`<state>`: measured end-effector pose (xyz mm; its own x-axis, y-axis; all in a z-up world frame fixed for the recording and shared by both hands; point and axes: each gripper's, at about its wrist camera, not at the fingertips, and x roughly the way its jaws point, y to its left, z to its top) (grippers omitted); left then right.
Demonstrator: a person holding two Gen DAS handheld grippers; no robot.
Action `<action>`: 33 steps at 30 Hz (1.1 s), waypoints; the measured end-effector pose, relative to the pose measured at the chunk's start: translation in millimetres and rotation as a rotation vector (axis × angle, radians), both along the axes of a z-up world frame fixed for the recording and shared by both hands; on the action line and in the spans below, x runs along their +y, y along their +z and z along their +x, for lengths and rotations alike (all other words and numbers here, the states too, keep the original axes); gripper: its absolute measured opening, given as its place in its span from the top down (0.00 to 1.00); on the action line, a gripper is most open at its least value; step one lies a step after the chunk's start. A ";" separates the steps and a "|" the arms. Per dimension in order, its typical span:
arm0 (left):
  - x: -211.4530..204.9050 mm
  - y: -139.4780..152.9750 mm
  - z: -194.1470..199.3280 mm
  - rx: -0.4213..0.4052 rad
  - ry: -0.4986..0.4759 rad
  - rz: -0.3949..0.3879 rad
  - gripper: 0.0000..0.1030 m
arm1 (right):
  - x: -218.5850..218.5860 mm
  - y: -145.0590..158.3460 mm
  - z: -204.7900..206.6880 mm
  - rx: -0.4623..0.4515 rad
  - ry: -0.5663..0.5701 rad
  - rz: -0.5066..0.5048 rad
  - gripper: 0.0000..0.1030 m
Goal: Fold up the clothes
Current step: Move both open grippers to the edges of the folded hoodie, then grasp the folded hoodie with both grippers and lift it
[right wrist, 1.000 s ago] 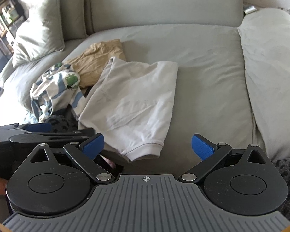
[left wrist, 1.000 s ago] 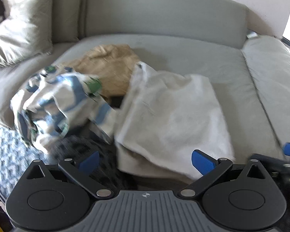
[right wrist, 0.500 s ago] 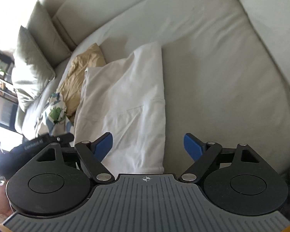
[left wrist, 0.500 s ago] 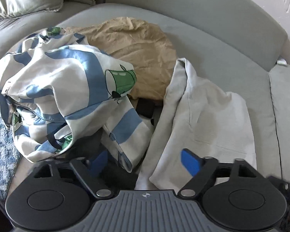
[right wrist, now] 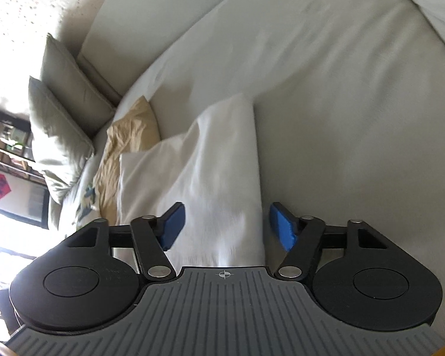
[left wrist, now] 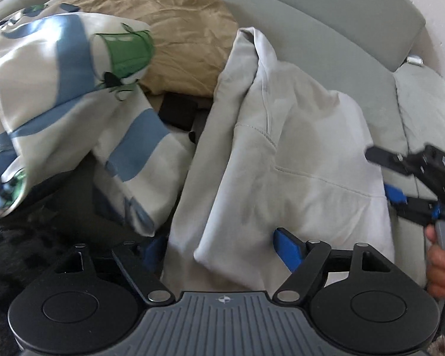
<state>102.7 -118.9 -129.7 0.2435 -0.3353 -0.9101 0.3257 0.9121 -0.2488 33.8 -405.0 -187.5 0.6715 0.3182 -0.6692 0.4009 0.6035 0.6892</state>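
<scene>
A pale grey-white garment [left wrist: 293, 154] lies rumpled on the grey sofa seat [left wrist: 335, 29]. My left gripper [left wrist: 222, 249] is open, its blue pads on either side of the garment's near corner. In the right wrist view the same garment [right wrist: 216, 178] looks white, and my right gripper [right wrist: 228, 228] is open around its near edge. The right gripper [left wrist: 400, 190] also shows at the right of the left wrist view, at the garment's right edge, with a hand [left wrist: 439, 270] on its handle.
A white, blue and green patterned garment [left wrist: 59, 89] and a tan garment [left wrist: 175, 32] lie left of the pale one, with a dark object [left wrist: 178, 111] between them. Dark spotted fabric [left wrist: 12, 246] sits at lower left. Grey cushions [right wrist: 62, 130] lean at the sofa's far end.
Both grippers have moved down and in close to the pale garment, so it fills more of each view. The right wrist view has tilted further. Both stay open.
</scene>
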 end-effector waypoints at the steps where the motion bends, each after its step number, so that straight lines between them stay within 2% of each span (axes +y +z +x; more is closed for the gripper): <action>1: -2.7 -0.7 -0.8 -0.005 -0.003 0.008 0.19 | -1.4 -3.7 5.8 -0.011 -0.008 0.001 0.40; 3: -8.1 -2.0 -2.4 -0.015 -0.009 0.023 0.17 | -5.7 -13.0 15.0 -0.029 -0.050 0.034 0.52; 4: -10.8 -2.7 -3.2 -0.020 -0.012 0.030 0.17 | -7.8 -18.7 20.4 -0.033 -0.068 0.055 0.61; 5: -13.5 -3.4 -4.0 -0.024 -0.015 0.038 0.20 | -8.3 -23.0 25.3 -0.032 -0.082 0.064 0.74; 7: -19.0 2.7 -11.5 -0.063 -0.034 0.052 0.40 | -3.0 -25.1 32.4 -0.017 -0.083 0.045 0.89; 8: -21.8 6.7 -16.0 -0.085 -0.046 0.059 0.47 | 1.9 -19.5 33.0 -0.022 -0.077 0.004 0.91; 9: -25.4 10.5 -21.0 -0.110 -0.064 0.063 0.70 | 7.0 -11.0 32.0 -0.039 -0.066 -0.042 0.92; 10: -29.7 14.0 -26.4 -0.136 -0.087 0.065 0.86 | 12.1 -2.4 30.9 -0.056 -0.055 -0.088 0.93; 14: -51.6 28.9 -47.4 -0.212 -0.145 0.095 0.89 | 17.7 32.6 19.0 -0.088 -0.038 -0.184 0.93; 18: -87.2 52.4 -63.9 -0.236 -0.238 0.040 0.89 | 7.1 69.1 -9.0 -0.120 -0.049 -0.325 0.93; 21: -126.8 65.2 -75.4 -0.264 -0.319 0.001 0.90 | -16.4 93.5 -40.9 -0.128 -0.094 -0.398 0.93; 27: -209.3 90.8 -109.2 -0.292 -0.491 -0.116 0.89 | -96.8 138.3 -114.6 -0.110 -0.267 -0.474 0.93; 31: -269.3 105.4 -130.2 -0.320 -0.600 -0.184 0.89 | -155.1 157.9 -159.7 -0.094 -0.410 -0.518 0.93; 33: -297.0 104.4 -134.7 -0.292 -0.640 -0.216 0.89 | -179.9 165.7 -181.9 -0.096 -0.479 -0.537 0.93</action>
